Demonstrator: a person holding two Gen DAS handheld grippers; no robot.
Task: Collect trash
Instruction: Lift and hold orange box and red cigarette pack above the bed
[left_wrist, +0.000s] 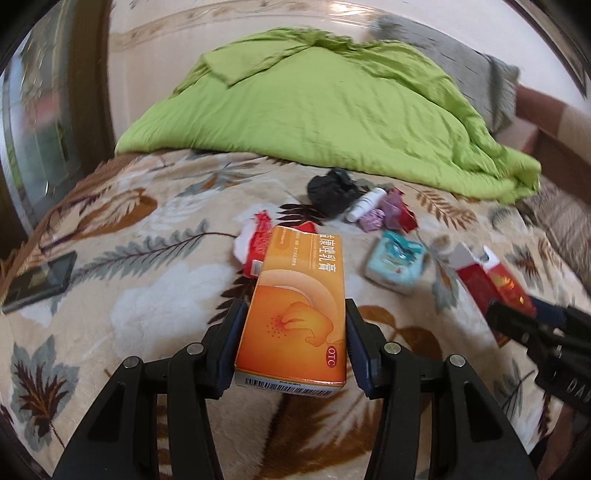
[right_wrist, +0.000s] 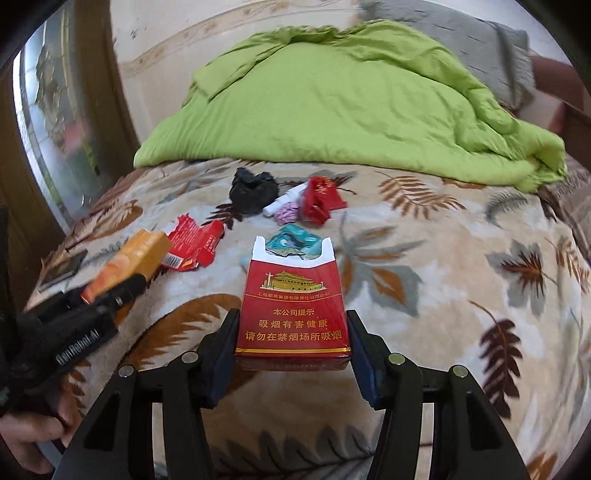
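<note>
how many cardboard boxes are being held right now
2. The orange ointment box sits between the left gripper fingers; the open red cigarette pack is in the right gripper. Other trash on the blanket looks like wrappers.

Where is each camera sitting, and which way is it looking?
Left wrist: on the left gripper, facing the green quilt; shows its fingers clamping the orange medicine box, and the right gripper alongside.
Right wrist: on the right gripper, facing likewise; its fingers clamp the red cigarette pack; left gripper visible.
Shared: quilt, black crumpled bag, leaf-patterned blanket.
</note>
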